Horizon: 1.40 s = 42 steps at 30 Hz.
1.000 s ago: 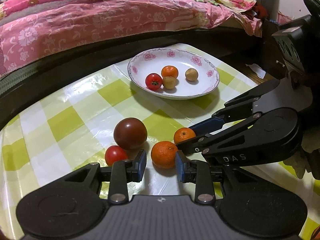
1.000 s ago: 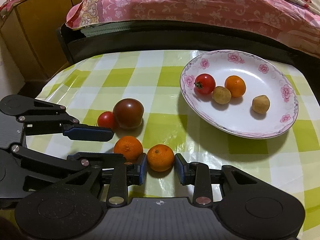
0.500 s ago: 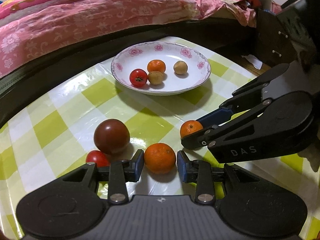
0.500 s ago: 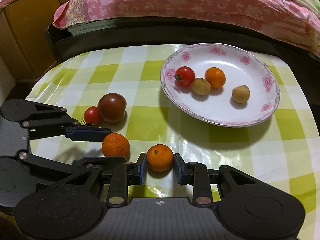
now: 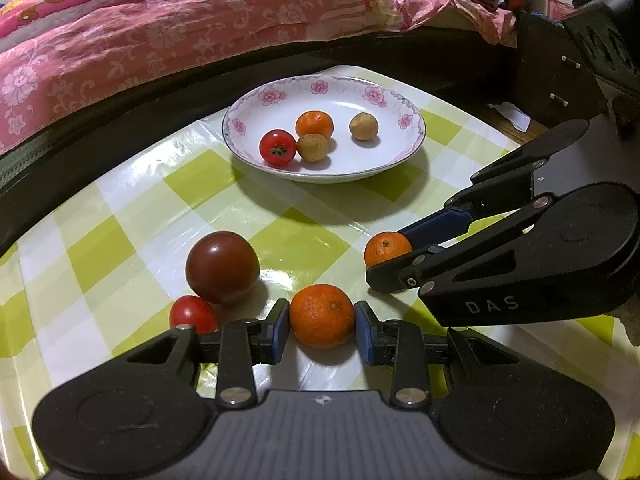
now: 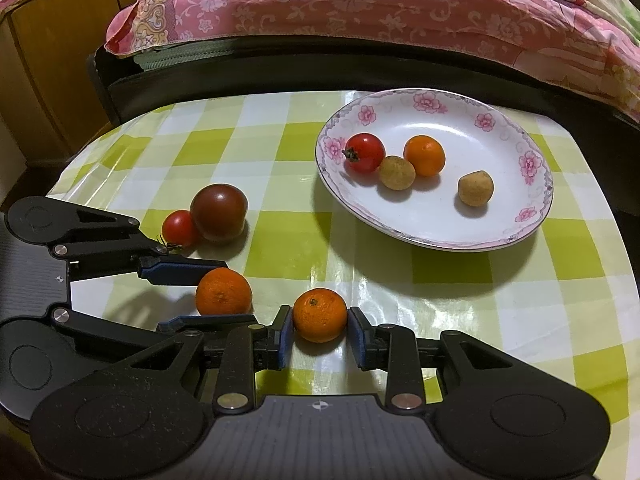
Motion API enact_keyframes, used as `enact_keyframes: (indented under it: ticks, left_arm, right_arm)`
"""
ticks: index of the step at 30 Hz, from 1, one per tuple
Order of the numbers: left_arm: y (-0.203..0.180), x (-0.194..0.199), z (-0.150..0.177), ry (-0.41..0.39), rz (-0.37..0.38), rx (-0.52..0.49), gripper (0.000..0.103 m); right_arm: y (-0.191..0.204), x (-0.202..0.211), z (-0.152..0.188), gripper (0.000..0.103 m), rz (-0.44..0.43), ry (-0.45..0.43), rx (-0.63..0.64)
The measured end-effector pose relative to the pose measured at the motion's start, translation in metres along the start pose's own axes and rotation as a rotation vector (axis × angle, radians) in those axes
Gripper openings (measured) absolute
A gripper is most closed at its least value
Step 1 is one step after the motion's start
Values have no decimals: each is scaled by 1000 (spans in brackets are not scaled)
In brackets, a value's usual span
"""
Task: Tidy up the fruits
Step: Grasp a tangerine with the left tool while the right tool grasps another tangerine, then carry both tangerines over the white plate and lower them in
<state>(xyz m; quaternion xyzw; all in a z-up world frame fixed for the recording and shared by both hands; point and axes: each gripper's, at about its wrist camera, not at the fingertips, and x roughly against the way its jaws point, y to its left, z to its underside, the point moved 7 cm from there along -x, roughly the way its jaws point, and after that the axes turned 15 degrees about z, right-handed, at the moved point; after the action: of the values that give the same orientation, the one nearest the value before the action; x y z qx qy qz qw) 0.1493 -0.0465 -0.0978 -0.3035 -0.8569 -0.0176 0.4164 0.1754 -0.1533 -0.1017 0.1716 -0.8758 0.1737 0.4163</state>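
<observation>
Tangerine (image 5: 387, 249) half hidden behind right gripper (image 5: 394, 258) fingers (image 5: 436, 225).

We count three mandarins: one on the plate (image 6: 532, 208) and two on the checked tablecloth (image 6: 304, 152), near its front edge. We count two small red tomatoes, one on the plate and one on the cloth toward its left edge, plus one large dark tomato (image 6: 219, 212) touching the latter. Two tan round fruits sit on the single plate. Two grippers appear.
</observation>
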Motion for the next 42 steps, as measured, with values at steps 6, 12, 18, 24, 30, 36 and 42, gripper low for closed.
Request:
enact_keyframes:
  ticks: [6,12,18,24,30,36,42]
  left_arm:
    - [0,0,1,0,-4,-5,42]
    - [-1,0,0,1,-6,-6,42]
    - [-1,1,0,10,-10,-4,42]
    - [-1,0,-2,12,-11,0,41]
    - [-4,0,-4,12,-12,-8,41]
    - [-5,-3,-5,19,-10,1,41]
    - [-1,-3,-8,8,-14,27,41]
  right_arm:
    - [0,-1,-1,27,6,-6,10]
    - [1,-1,-1,27,9,-6,12]
    - [1,-1,-1,28,13,-8,13]
    - [2,-1,-1,26,23,7,5]
    - [-1,0,0,25,39,10,-3]
    - [-7,1,2,25,51,17,-12]
    - [-10,3,6,25,57,26,-15]
